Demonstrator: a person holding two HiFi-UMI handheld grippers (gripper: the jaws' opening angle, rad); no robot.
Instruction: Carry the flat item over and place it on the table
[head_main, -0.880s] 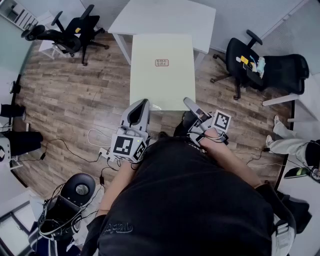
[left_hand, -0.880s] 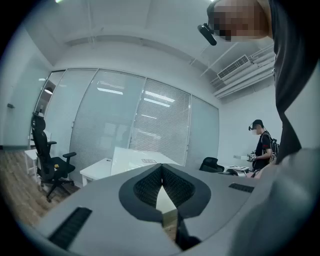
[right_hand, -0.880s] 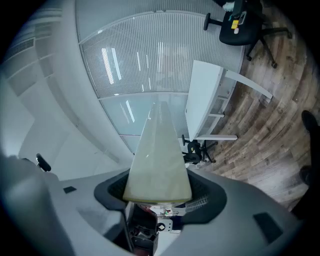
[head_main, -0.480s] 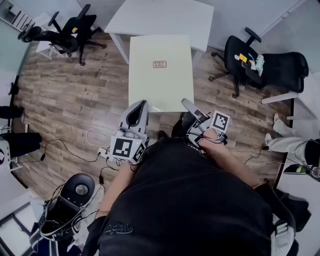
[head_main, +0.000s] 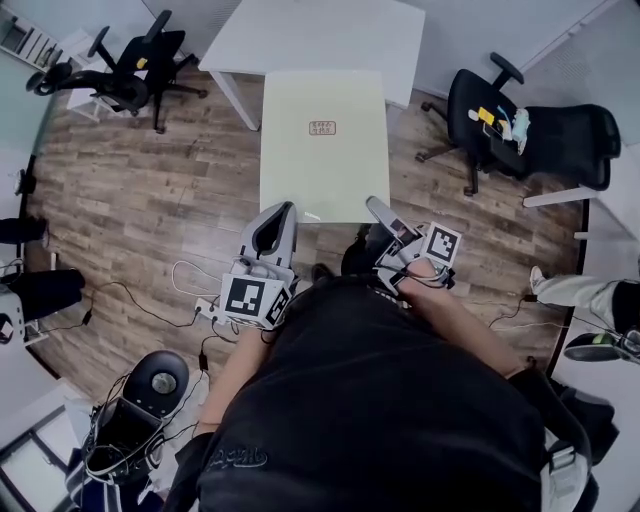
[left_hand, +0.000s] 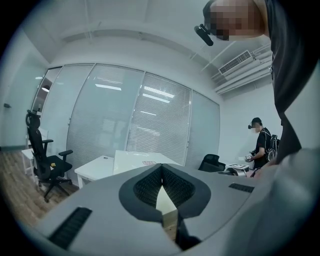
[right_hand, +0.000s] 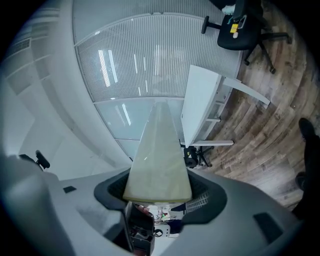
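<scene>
A pale green flat board (head_main: 325, 160) with a small label hangs level over the wood floor, in front of a white table (head_main: 320, 30). My left gripper (head_main: 281, 213) is shut on the board's near left corner. My right gripper (head_main: 378, 208) is shut on its near right corner. In the left gripper view the jaws of the left gripper (left_hand: 163, 196) meet on a pale sliver of the board (left_hand: 136, 160). The right gripper view shows the board (right_hand: 159, 155) running away from the right gripper (right_hand: 157, 194), with the white table (right_hand: 200, 100) beyond.
Black office chairs stand at the back left (head_main: 140, 55) and at the right (head_main: 530, 130). Cables (head_main: 190, 290) and a round-based device (head_main: 160, 380) lie on the floor at my left. Another person (left_hand: 261, 145) stands at the right.
The board and both grippers have barely shifted in the head view. The other person's leg at the right edge has moved farther right.
</scene>
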